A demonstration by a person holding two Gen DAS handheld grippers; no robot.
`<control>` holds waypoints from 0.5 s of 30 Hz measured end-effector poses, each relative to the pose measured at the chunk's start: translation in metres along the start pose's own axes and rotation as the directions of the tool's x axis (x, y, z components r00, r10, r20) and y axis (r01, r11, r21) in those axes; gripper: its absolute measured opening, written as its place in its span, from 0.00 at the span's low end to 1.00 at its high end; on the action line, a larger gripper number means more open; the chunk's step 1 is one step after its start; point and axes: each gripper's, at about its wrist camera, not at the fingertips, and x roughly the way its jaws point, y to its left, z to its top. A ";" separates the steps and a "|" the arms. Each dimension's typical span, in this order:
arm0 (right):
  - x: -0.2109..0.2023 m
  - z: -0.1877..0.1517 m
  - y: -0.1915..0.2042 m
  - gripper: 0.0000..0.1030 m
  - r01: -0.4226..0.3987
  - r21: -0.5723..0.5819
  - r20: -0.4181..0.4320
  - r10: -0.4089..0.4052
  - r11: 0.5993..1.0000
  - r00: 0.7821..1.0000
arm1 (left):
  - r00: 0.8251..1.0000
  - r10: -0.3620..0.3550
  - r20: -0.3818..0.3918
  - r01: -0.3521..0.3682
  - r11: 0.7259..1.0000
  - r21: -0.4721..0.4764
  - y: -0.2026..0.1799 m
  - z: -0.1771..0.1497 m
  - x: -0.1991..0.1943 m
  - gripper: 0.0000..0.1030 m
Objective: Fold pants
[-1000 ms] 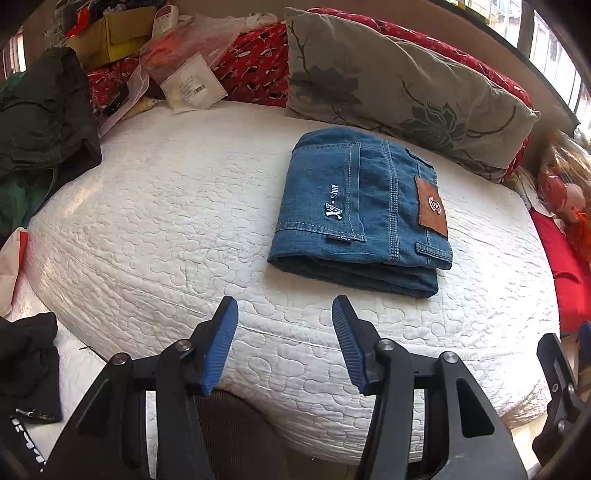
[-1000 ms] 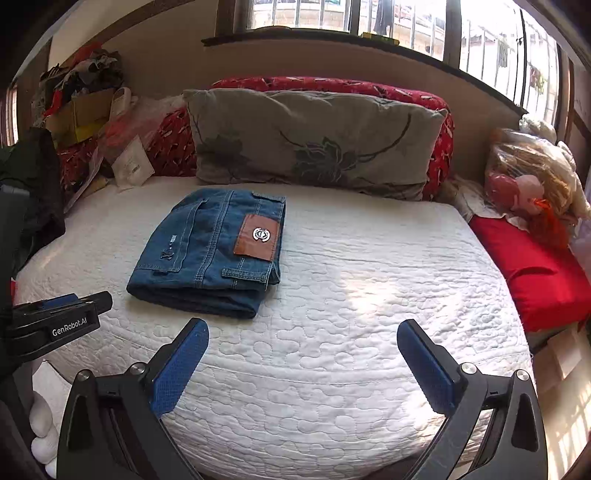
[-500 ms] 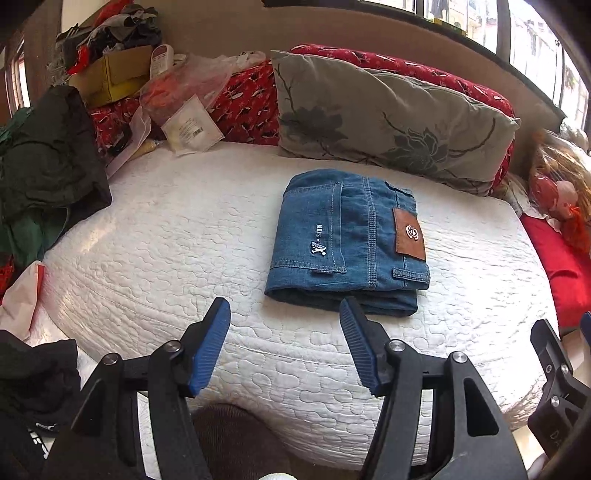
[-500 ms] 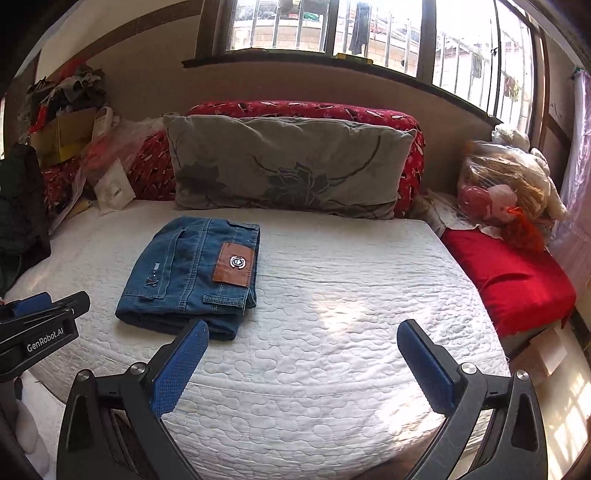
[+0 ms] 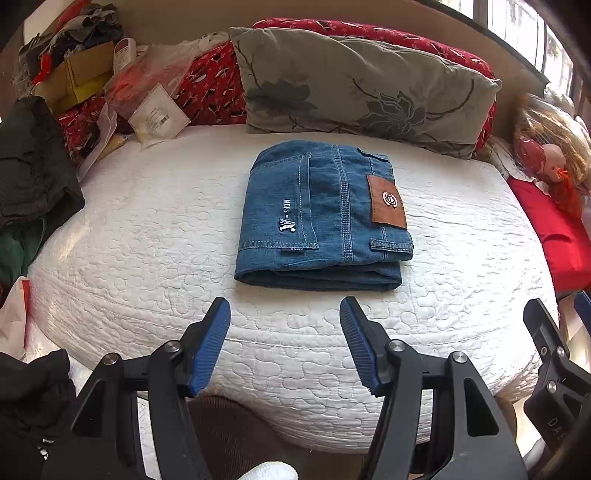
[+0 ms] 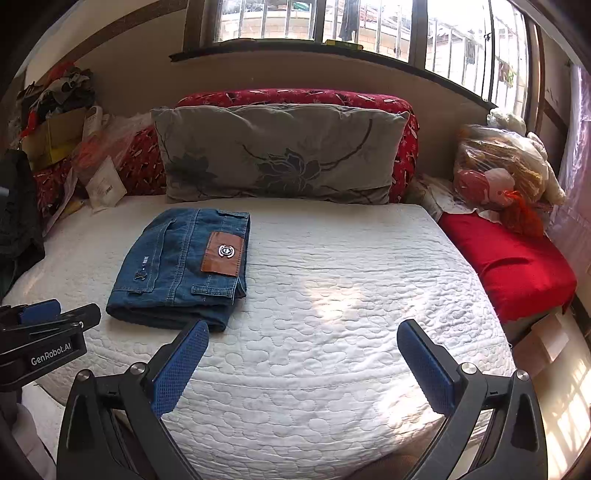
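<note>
both grippers, left gripper [image 5: 284, 314] and right gripper [image 6: 303, 336], hang off the bed's [image 6: 332, 295] near edge, jaws apart and empty; the pants [image 5: 321, 218] look fully folded.

Both cams sit low off the near edge of the bed [image 5: 147, 229], looking across it toward the grey pillow [image 5: 354, 77] and the wall. Left wrist view is closer in, with the folded pants [image 5: 321, 214] dead centre. Right wrist view sits further right and takes in the windows [image 6: 369, 22]; its pants [image 6: 177, 266] show left of centre. Both share bed, pillow and pants.
</note>
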 end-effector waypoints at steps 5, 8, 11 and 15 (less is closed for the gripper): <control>0.002 0.000 -0.005 1.00 -0.001 0.021 0.000 0.001 1.000 1.000 | 0.988 0.029 0.154 -0.021 0.998 -0.055 0.007 0.000 -0.030 0.59; 0.004 0.000 -0.007 1.00 -0.009 0.031 -0.012 0.009 0.999 1.000 | 0.967 0.054 0.249 -0.041 0.998 -0.057 0.008 0.003 -0.046 0.71; 0.005 -0.002 -0.007 1.00 -0.016 0.033 -0.017 0.017 0.999 1.000 | 0.969 0.016 0.247 -0.008 0.999 -0.034 0.009 0.012 -0.049 1.00; 0.005 -0.002 -0.006 1.00 -0.018 0.030 -0.019 0.019 0.999 1.000 | 0.978 -0.026 0.208 0.036 0.998 -0.045 0.011 0.019 -0.041 1.00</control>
